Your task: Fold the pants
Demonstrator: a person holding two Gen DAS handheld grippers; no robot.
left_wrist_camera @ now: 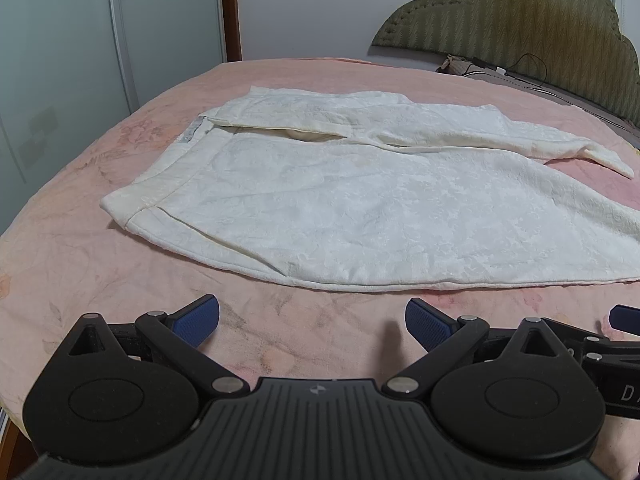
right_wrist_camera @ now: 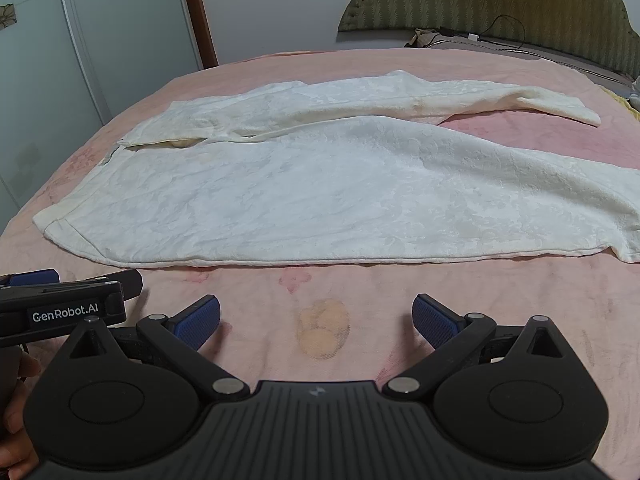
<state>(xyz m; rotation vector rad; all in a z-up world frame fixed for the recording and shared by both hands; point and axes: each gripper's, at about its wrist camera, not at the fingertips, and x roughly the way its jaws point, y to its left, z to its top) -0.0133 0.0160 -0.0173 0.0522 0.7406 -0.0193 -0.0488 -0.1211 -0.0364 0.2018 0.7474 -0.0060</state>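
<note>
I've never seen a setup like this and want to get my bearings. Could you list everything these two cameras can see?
Pants: one pair, white, spread flat on the bed, waistband to the left, legs running right, unfolded.
Bedspread: one, pink with faded flower prints, under the pants.
Headboard: one, olive green, padded, at the far right of the bed.
Cable: one, dark, lying by the headboard.
Wardrobe doors: pale grey-green with flower decals, at left.
Left gripper: one, black with blue pads, open, above the bedspread short of the pants, holding nothing.
Right gripper: one, same colours, open, beside the left one, holding nothing.
</note>
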